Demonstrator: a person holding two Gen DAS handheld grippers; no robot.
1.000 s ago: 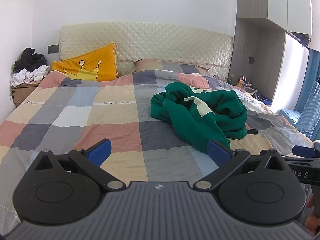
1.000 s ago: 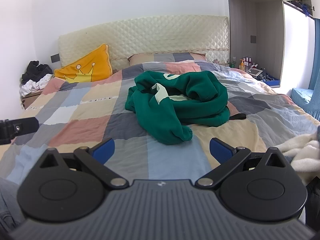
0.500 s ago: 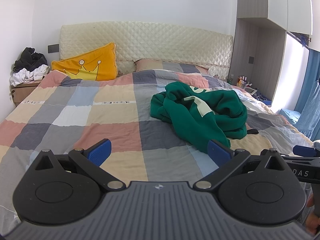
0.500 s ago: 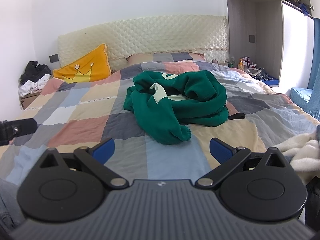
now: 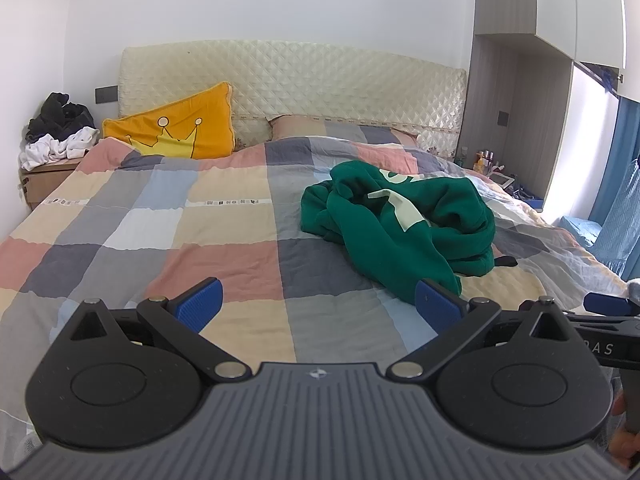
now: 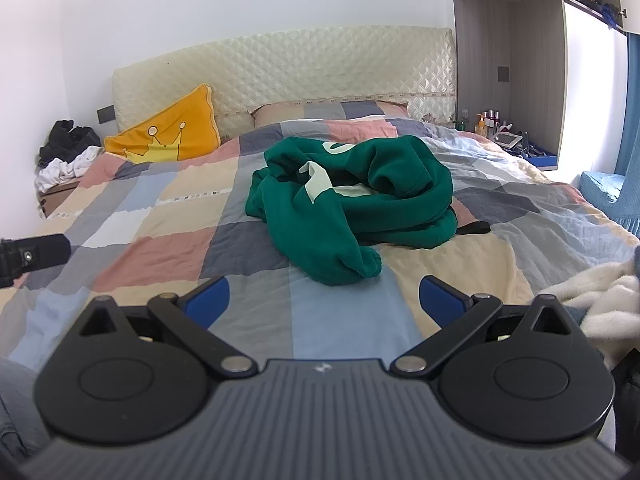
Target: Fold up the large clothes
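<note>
Both grippers (image 5: 318,300) (image 6: 324,298) gape wide before a crumpled green sweatshirt (image 6: 352,204).

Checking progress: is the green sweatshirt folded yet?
No. The green sweatshirt lies crumpled in a heap on the checked quilt, sleeves tangled.

A: how are the left tongs (image 5: 318,300) sitting?

B: blue fingers (image 5: 199,305) spread wide, nothing between them, level and pointing forward. Right tongs (image 6: 324,300) same deal, wide apart and empty. They're side by side; each one's tip pokes into the other's view. Bit of a hand (image 5: 624,446) low right of the left tongs.
</note>
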